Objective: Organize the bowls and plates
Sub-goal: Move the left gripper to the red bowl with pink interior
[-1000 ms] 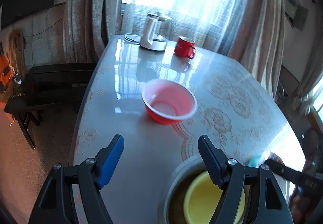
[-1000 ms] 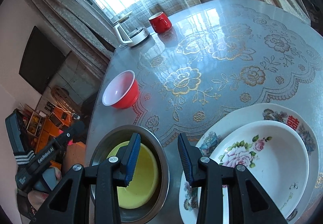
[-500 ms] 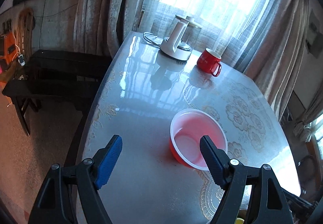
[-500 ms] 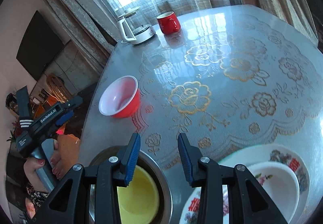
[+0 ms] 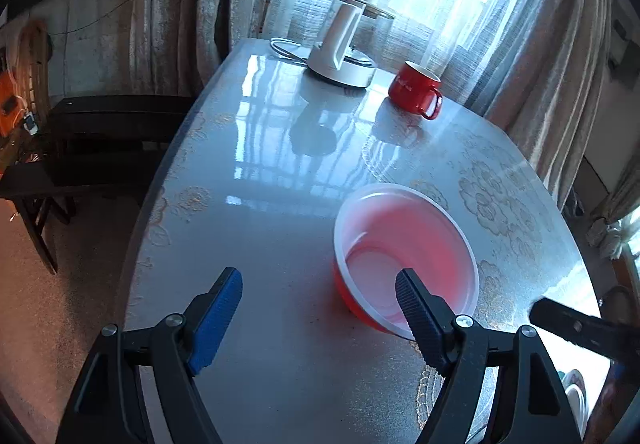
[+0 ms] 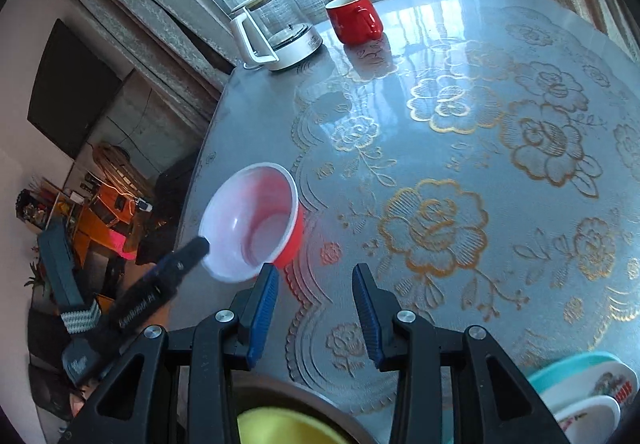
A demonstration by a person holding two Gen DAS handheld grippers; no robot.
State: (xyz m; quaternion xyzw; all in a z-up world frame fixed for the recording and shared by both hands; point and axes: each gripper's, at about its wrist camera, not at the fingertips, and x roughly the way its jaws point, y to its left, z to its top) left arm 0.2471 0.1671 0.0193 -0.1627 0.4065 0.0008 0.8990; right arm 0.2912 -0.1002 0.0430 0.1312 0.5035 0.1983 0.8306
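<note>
I read the task as partly done. On the counter (image 6: 460,116), at its near edge, a yellow bowl (image 6: 280,426) already sits nested in a metal bowl (image 6: 320,402), and toward the near right corner the plates (image 6: 592,392) lie stacked. The red bowl (image 5: 404,252) stands alone near the left edge, well apart from both stacks; in my judgement it is the piece left to gather.

My left claw (image 5: 320,308) is released: its jaws stand wide with nothing gripped, one finger hanging over the red bowl's basin, the other outside its wall. My right claw (image 6: 314,304) is partly parted and empty above bare counter.

The right wrist view shows both stacks, which the left view all but misses, catching only a sliver of plate. It also shows the left claw's tip at the red bowl's rim; whether it touches I cannot tell. The left view shows the straddle directly.
</note>
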